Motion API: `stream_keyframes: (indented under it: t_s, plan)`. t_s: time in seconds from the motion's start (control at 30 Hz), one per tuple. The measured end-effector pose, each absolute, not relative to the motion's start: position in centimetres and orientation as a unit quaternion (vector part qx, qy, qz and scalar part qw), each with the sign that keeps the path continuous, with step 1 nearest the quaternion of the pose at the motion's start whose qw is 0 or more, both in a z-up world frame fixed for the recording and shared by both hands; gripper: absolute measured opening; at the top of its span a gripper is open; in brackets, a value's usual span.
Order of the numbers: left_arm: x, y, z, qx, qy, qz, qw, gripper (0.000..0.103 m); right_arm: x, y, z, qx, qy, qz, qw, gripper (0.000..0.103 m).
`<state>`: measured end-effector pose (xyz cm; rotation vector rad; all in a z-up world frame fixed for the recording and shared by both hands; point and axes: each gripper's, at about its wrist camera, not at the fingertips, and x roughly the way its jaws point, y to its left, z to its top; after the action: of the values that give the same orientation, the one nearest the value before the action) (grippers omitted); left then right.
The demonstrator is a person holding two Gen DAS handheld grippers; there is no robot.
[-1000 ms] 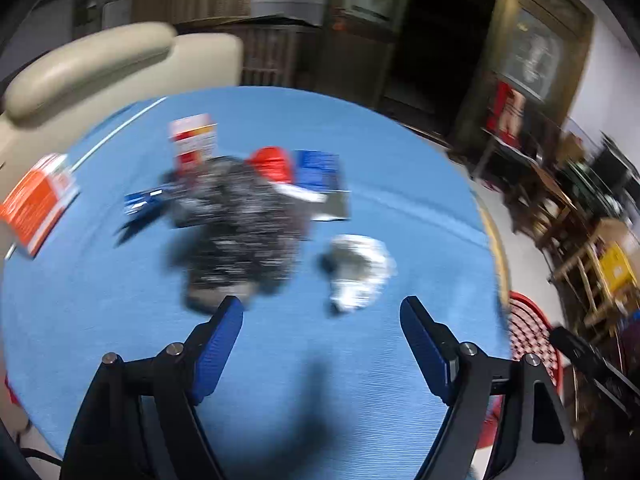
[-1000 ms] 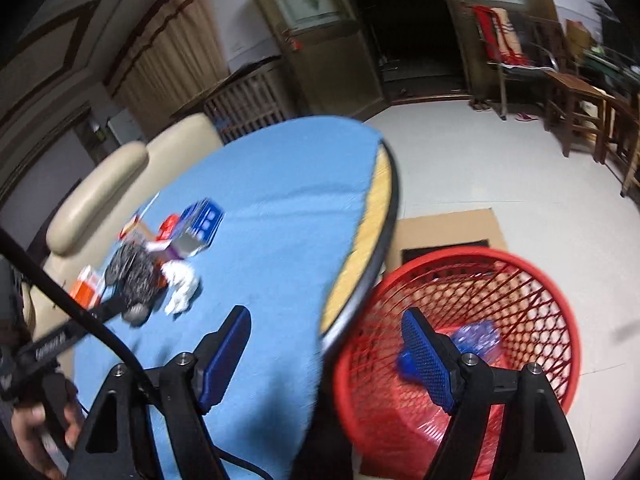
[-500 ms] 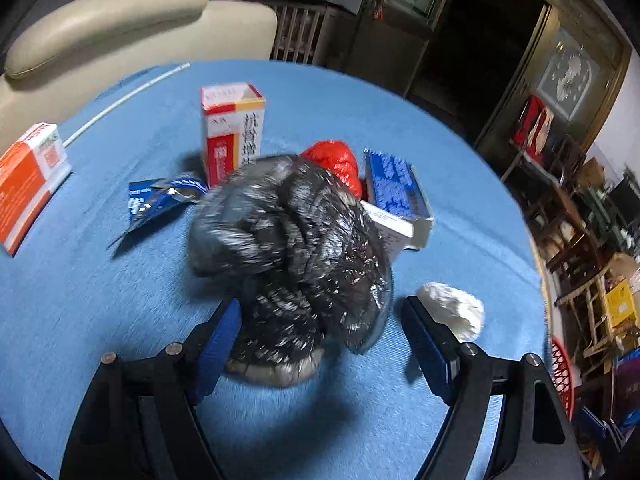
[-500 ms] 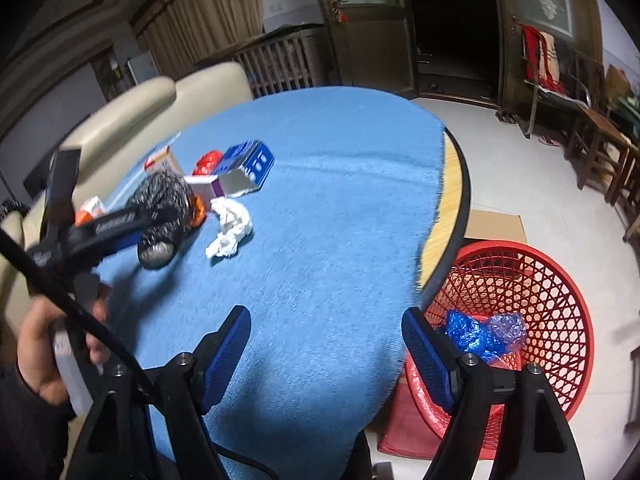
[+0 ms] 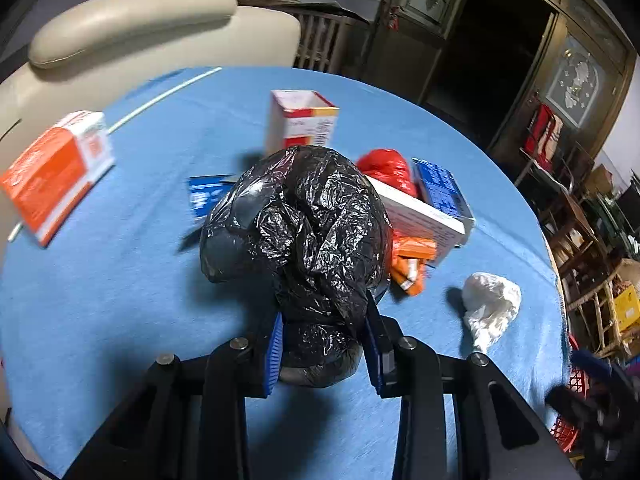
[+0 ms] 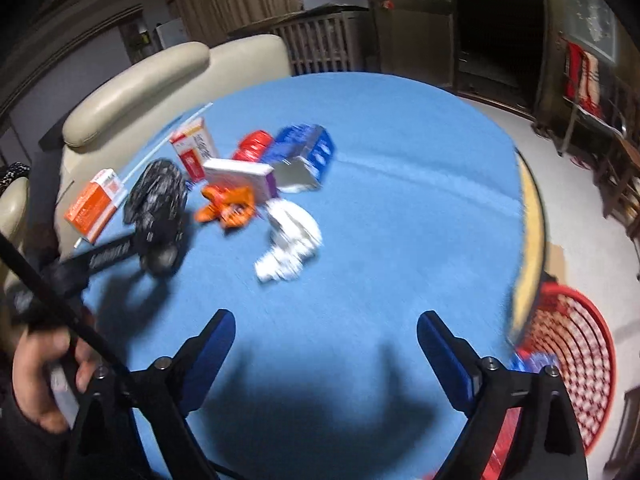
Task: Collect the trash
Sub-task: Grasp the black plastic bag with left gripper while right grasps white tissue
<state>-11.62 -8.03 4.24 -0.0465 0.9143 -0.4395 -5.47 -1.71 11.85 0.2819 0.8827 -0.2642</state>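
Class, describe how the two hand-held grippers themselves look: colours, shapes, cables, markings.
Both grippers, left and right, have black angular frames with silver bolts and flat blue finger pads. A black cable crosses the right wrist view. White lettering, unreadable, marks the left one's side.

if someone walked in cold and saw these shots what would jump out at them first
The crumpled black plastic bag dominates the left wrist view, pinched at its lower end by the left claw over the blue tablecloth. Behind it and to its right lies a litter of cartons and wrappers, with a white wad off to the right. In the right wrist view, the right claw hangs open and empty, a red mesh basket below the table's edge.
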Motion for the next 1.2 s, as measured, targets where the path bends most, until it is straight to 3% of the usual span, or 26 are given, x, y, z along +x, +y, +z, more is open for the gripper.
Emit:
stream_keyframes:
  t_s: [0.3,0.37,0.4,0.43,0.47,1.2]
  plan:
    - [-11.6,-6.6,3.9,-0.038,0.44,-0.188,0.877,0.037,3.0,-1.9,10.5,0.13,0.435,-0.124,0.882,0.098]
    - [-11.2,-7.1,4.0,-0.038,0.444,-0.184,0.876,0.037,4.1,-2.0,9.9,0.126,0.444,-0.128,0.878,0.094]
    - [-11.8,-7.3,4.2,-0.038,0.445,-0.183,0.876,0.037,4.6,-1.9,9.4,0.124,0.452,-0.125,0.875,0.076]
    - [-11.8,-7.2,4.1,-0.038,0.446,-0.181,0.876,0.036,5.0,-1.9,8.9,0.125,0.462,-0.123,0.869,0.047]
    - [-11.9,-7.1,4.1,-0.036,0.446,-0.18,0.876,0.036,5.2,-2.0,8.4,0.126,0.472,-0.123,0.864,0.034]
    - [-16.2,-8.0,7.0,0.013,0.421,-0.167,0.892,0.037,-4.3,1.6,11.7,0.138,0.409,-0.091,0.897,0.032]
